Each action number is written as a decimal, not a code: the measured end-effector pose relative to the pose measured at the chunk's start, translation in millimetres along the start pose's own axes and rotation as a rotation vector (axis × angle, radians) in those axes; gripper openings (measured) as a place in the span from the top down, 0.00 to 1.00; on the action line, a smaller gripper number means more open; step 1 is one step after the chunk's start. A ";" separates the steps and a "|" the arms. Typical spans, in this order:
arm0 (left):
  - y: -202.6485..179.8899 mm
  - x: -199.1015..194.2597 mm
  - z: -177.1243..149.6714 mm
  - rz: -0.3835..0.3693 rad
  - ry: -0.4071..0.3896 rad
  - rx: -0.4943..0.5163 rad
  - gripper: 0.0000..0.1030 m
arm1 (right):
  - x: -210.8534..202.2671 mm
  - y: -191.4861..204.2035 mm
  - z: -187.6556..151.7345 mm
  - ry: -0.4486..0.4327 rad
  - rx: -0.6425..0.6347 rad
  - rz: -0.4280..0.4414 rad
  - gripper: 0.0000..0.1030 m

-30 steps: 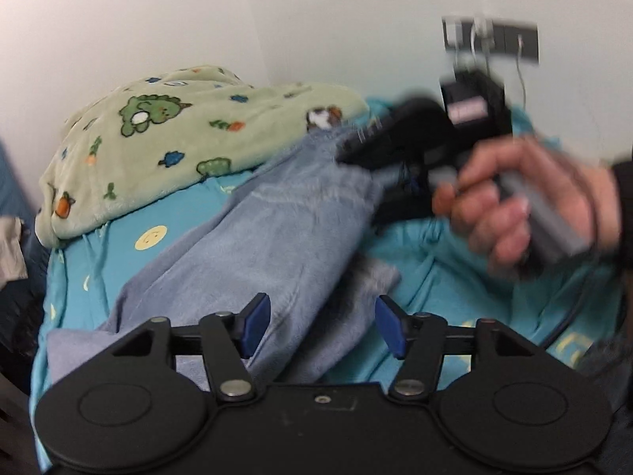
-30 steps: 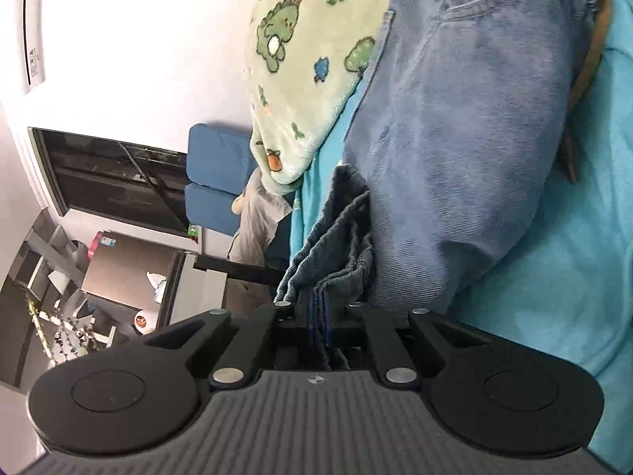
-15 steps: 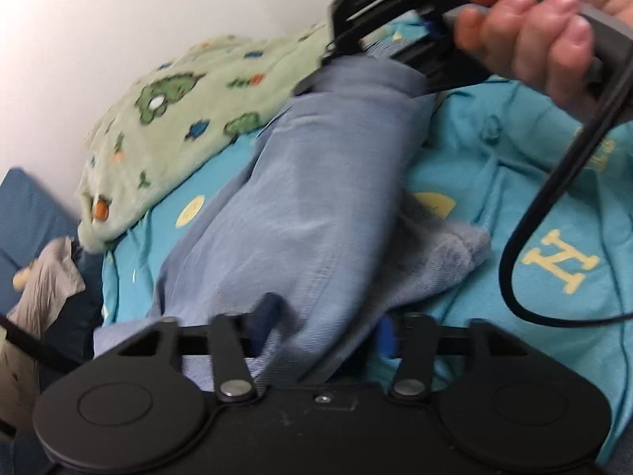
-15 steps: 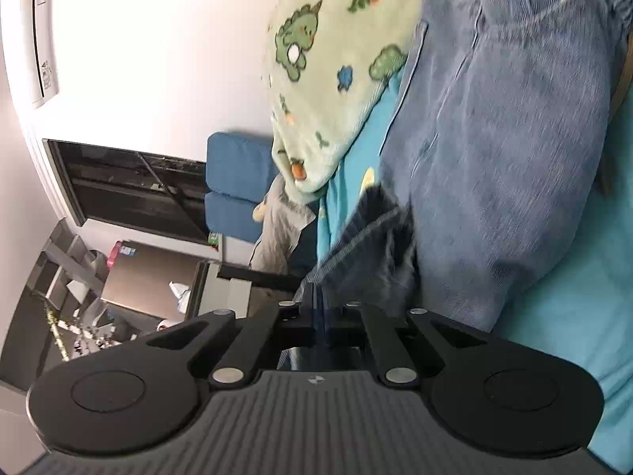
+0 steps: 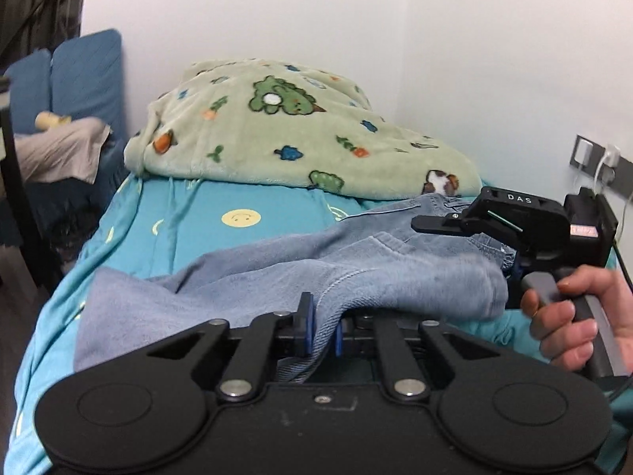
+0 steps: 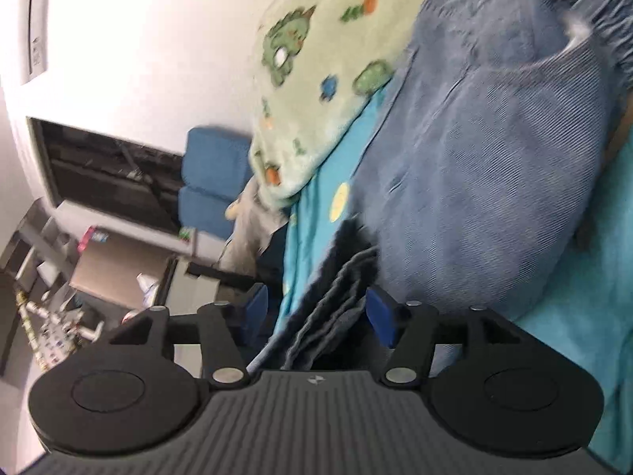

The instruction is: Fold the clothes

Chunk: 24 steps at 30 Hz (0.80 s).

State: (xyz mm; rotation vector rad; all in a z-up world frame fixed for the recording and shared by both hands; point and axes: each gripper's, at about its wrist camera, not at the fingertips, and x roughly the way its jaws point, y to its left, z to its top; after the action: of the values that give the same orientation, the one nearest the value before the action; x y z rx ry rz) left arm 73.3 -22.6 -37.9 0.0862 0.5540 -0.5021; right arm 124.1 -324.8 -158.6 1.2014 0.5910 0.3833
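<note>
Denim jeans now sit pinched in the left gripper, while the right gripper (clamped a moment ago) stands open, handing over the fold.

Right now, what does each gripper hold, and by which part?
Left gripper: shut on the blue jeans, at a folded edge. Right gripper: open; cloth lies between the jaws, unclamped.

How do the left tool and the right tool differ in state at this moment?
The left tool has its blue pads close together, pinching a fold of the blue jeans; the right tool has its pads spread apart, with denim lying loose between them. The left tool points along the bed toward the green blanket; the right tool's view is rolled sideways. Both are at the same jeans.
</note>
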 end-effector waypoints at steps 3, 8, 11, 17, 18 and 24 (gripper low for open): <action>0.8 -1.9 2.3 0.009 -0.014 -0.023 0.91 | 15.1 -0.3 0.6 0.061 0.013 -0.002 0.27; 11.0 -6.9 6.2 0.020 -0.050 -0.103 0.92 | 24.5 -0.6 4.4 0.127 0.043 -0.076 0.28; 21.8 -14.7 10.3 0.024 -0.086 -0.177 0.92 | 31.1 6.9 7.1 0.147 0.059 -0.113 0.27; 45.2 -23.0 19.4 0.037 -0.096 -0.279 0.92 | 59.6 27.1 12.7 0.165 0.055 -0.186 0.61; 50.4 -27.3 20.7 0.054 -0.106 -0.286 0.93 | 64.4 30.5 13.6 0.168 0.054 -0.198 0.74; 112.8 -59.4 32.8 0.101 -0.177 -0.476 0.93 | 109.2 116.8 6.6 0.191 -0.184 -0.246 0.85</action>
State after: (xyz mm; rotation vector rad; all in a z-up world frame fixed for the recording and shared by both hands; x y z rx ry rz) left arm 99.6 95.1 15.0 -0.3790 0.4806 -0.2665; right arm 217.9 -229.3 -70.9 0.9090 0.8411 0.3369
